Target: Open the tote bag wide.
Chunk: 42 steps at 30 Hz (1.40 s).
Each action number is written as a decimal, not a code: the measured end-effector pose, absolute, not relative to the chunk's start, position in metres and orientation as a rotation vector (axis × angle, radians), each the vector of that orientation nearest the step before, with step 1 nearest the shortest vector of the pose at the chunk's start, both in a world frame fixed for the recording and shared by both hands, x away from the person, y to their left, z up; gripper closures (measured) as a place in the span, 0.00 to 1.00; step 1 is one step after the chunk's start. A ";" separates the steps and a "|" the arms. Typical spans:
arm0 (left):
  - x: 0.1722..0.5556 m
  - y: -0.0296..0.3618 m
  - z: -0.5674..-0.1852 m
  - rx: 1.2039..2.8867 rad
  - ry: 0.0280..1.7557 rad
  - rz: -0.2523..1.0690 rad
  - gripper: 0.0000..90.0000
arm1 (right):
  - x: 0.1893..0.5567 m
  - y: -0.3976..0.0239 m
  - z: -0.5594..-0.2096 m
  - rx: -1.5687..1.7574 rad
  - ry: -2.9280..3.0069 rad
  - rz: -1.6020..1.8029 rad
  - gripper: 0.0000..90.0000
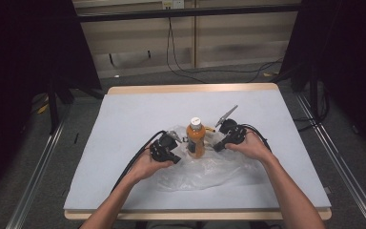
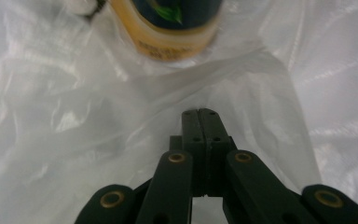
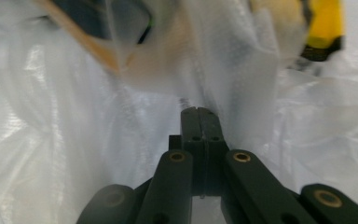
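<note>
An orange drink bottle (image 1: 196, 139) with a white cap stands upright on a clear plastic bag (image 1: 209, 174) spread on the table. My left gripper (image 1: 177, 161) is low at the bottle's left and my right gripper (image 1: 217, 147) low at its right, both pointing in toward it. In the left gripper view the jaws (image 2: 199, 112) are pressed together over the bag film (image 2: 74, 140), with the bottle's base (image 2: 172, 37) just ahead. In the right gripper view the shut jaws (image 3: 198, 110) touch a raised fold of film (image 3: 233, 70); the bottle (image 3: 103, 28) is blurred behind it. I cannot tell whether film is pinched.
The grey table top (image 1: 138, 114) has a wooden edge; bare surface lies behind and to both sides of the bag. A small yellow and black object (image 3: 324, 28) lies behind the bottle (image 1: 211, 129). Cables trail from both grippers. Dark stands flank the table.
</note>
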<state>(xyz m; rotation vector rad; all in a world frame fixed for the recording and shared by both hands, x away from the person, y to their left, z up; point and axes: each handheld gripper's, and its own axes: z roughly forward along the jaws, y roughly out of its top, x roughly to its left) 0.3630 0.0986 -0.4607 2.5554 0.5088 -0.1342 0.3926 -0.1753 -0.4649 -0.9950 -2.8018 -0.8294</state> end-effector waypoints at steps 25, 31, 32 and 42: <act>0.332 0.134 -0.442 2.466 0.488 -0.155 1.00 | 0.401 -0.195 -0.452 -1.162 -2.914 -0.855 1.00; 0.346 0.142 -0.416 2.346 0.527 -0.085 1.00 | 0.381 -0.180 -0.437 -1.043 -2.932 -0.900 1.00; 0.346 0.142 -0.416 2.346 0.527 -0.085 1.00 | 0.381 -0.180 -0.437 -1.043 -2.932 -0.900 1.00; 0.404 0.139 -0.449 2.272 0.786 -0.052 1.00 | 0.352 -0.169 -0.464 -0.921 -2.921 -0.877 1.00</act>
